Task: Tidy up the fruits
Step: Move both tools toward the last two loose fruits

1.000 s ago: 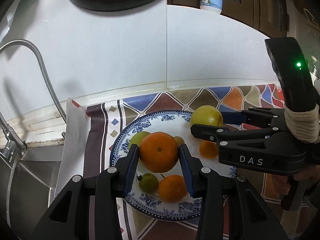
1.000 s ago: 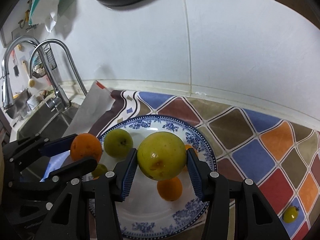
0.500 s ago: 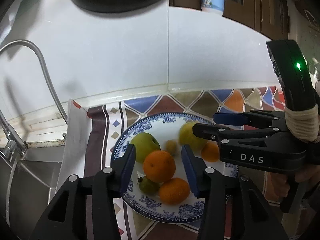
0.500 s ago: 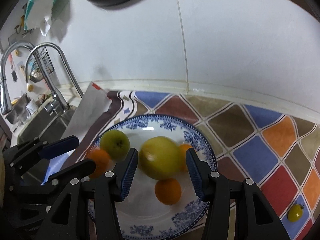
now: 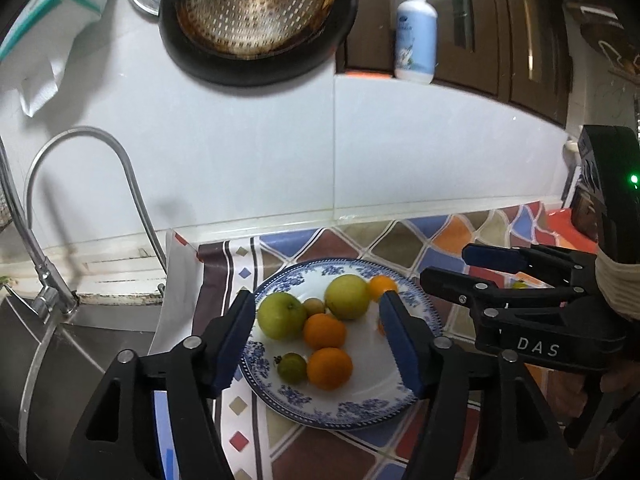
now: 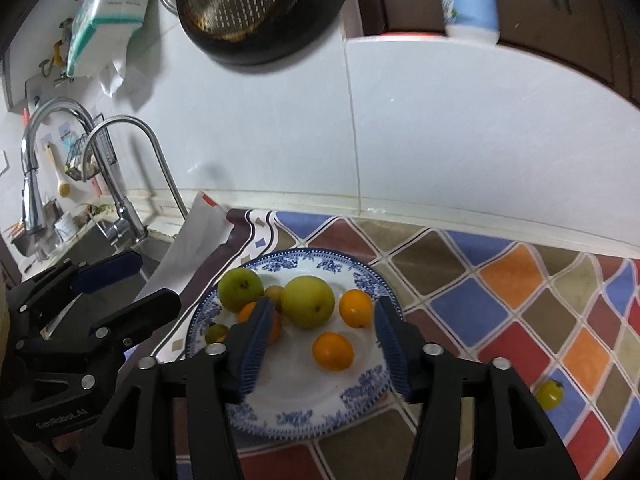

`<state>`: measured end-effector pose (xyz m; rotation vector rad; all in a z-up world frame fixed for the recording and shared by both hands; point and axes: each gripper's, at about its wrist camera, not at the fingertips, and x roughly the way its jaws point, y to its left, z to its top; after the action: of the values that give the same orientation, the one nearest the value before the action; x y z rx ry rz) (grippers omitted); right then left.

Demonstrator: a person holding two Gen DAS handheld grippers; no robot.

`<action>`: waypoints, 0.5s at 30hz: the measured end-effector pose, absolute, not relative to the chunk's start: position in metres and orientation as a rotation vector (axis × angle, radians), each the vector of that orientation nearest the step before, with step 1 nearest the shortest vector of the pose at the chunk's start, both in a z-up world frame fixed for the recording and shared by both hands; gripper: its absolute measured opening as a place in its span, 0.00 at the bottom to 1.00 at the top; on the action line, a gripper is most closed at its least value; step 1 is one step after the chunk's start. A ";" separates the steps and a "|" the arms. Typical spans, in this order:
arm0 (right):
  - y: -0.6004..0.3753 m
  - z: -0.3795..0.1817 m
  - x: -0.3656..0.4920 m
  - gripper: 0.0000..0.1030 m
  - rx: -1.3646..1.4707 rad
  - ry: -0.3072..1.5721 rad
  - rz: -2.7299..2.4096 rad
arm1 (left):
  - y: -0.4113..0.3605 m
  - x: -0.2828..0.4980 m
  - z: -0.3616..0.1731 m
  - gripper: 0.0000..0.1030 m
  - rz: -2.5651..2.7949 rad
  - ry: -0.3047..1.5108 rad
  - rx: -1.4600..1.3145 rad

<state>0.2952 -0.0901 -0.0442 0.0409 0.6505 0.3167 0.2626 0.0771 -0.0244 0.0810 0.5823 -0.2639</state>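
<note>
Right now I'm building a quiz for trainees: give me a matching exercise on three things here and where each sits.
Things:
1. green apple
2. small yellow tomato
3. soap bottle

Places:
A. on the ledge above the white wall
B. on the blue-and-white plate, at its left side
C. on the patterned cloth, off the plate

Pairs: 1-B, 2-C, 3-A

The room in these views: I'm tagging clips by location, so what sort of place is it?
Most likely a home kitchen counter: a curved faucet over a steel sink, a colander hanging on the white tiled wall, and a soap bottle.
</note>
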 end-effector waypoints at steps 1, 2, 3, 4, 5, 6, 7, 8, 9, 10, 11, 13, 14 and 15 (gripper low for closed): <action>-0.092 -0.040 0.289 0.58 0.042 0.637 0.308 | 0.076 0.258 -0.021 0.66 -0.266 0.574 0.082; -0.094 -0.037 0.283 0.58 0.040 0.628 0.302 | 0.074 0.253 -0.018 0.68 -0.266 0.566 0.083; -0.096 -0.034 0.278 0.58 0.037 0.620 0.296 | 0.072 0.249 -0.017 0.69 -0.266 0.559 0.086; -0.099 -0.031 0.272 0.58 0.036 0.613 0.289 | 0.070 0.245 -0.014 0.71 -0.266 0.551 0.089; -0.102 -0.028 0.266 0.59 0.039 0.605 0.280 | 0.068 0.240 -0.012 0.73 -0.266 0.544 0.095; -0.104 -0.025 0.261 0.60 0.041 0.598 0.275 | 0.067 0.236 -0.010 0.74 -0.265 0.538 0.097; -0.107 -0.022 0.254 0.62 0.040 0.587 0.267 | 0.065 0.232 -0.007 0.76 -0.265 0.531 0.097; -0.110 -0.019 0.249 0.62 0.036 0.579 0.258 | 0.063 0.227 -0.006 0.79 -0.265 0.526 0.095; -0.113 -0.017 0.244 0.63 0.034 0.570 0.248 | 0.061 0.224 -0.004 0.80 -0.264 0.522 0.095; -0.116 -0.014 0.238 0.63 0.035 0.563 0.239 | 0.059 0.219 -0.003 0.82 -0.261 0.518 0.095; -0.119 -0.012 0.233 0.64 0.034 0.560 0.233 | 0.057 0.214 -0.001 0.84 -0.262 0.513 0.098; -0.124 -0.010 0.224 0.67 0.032 0.550 0.218 | 0.051 0.205 0.001 0.87 -0.259 0.506 0.105; -0.128 -0.009 0.219 0.67 0.030 0.545 0.210 | 0.049 0.202 0.002 0.89 -0.258 0.503 0.105; -0.130 -0.008 0.214 0.68 0.028 0.543 0.201 | 0.046 0.197 0.003 0.89 -0.259 0.497 0.105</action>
<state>0.2144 -0.1304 -0.0078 0.0278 0.5429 0.2015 0.1973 0.0462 0.0033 0.1052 0.4970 -0.2591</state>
